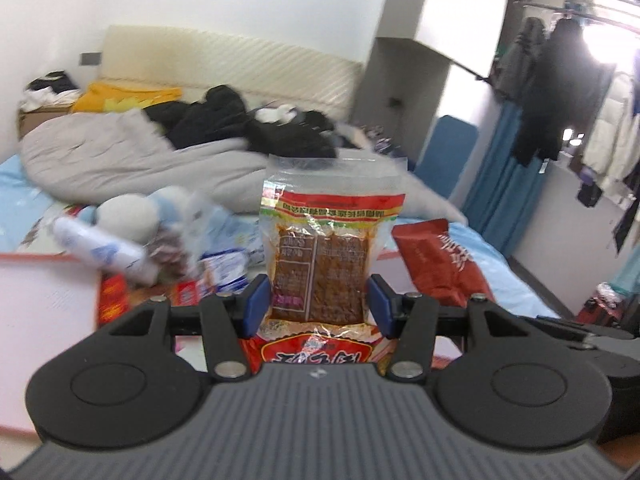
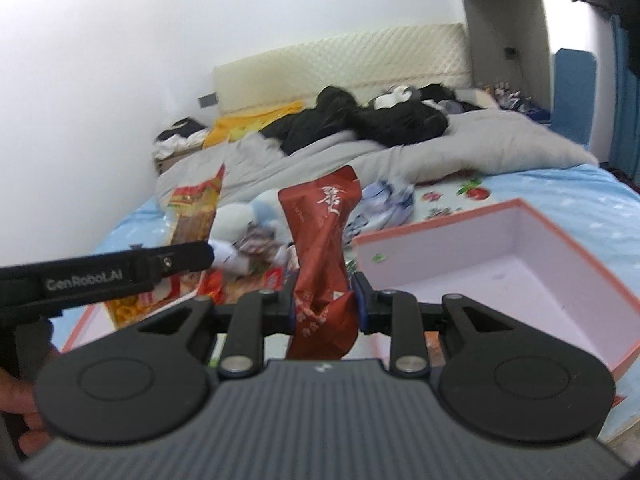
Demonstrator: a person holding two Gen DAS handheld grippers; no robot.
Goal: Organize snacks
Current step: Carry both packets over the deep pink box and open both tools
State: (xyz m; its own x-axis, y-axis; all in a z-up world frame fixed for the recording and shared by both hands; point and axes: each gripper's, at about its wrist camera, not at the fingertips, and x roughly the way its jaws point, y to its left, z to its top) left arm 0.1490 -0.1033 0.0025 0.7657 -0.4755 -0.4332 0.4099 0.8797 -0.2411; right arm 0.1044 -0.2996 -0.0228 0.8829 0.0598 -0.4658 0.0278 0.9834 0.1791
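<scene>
Snacks fill both claws above a cluttered bed (image 2: 540, 188). At the centre of the left wrist view, the left claw (image 1: 318, 302) is clenched on a clear packet of brown spicy strips (image 1: 320, 264), its blue pads pressing the packet's lower sides while the red-and-yellow printed band and clear top stand upright above them. Right of it in that frame, the dark red pouch (image 1: 440, 264) leans up from the lower right. In the right wrist view, the right claw (image 2: 325, 304) grips that same dark red pouch (image 2: 320, 248) around its crumpled waist, and the pouch rises slightly tilted through the middle of the frame. At the left of this view the other gripper's black body crosses the frame, with the strip packet (image 2: 196, 216) standing above it. Behind both packets lies a loose pile of snacks (image 2: 256, 256) on the blue sheet, beside a white and blue plush toy (image 1: 132, 212). An open pink box (image 2: 520, 264) with a coral rim sits on the bed at the right of the right wrist view, just behind the claw. Farther back, a grey duvet (image 1: 120, 160) and black clothes (image 2: 360, 120) lie heaped before the cream headboard (image 2: 340, 56).
</scene>
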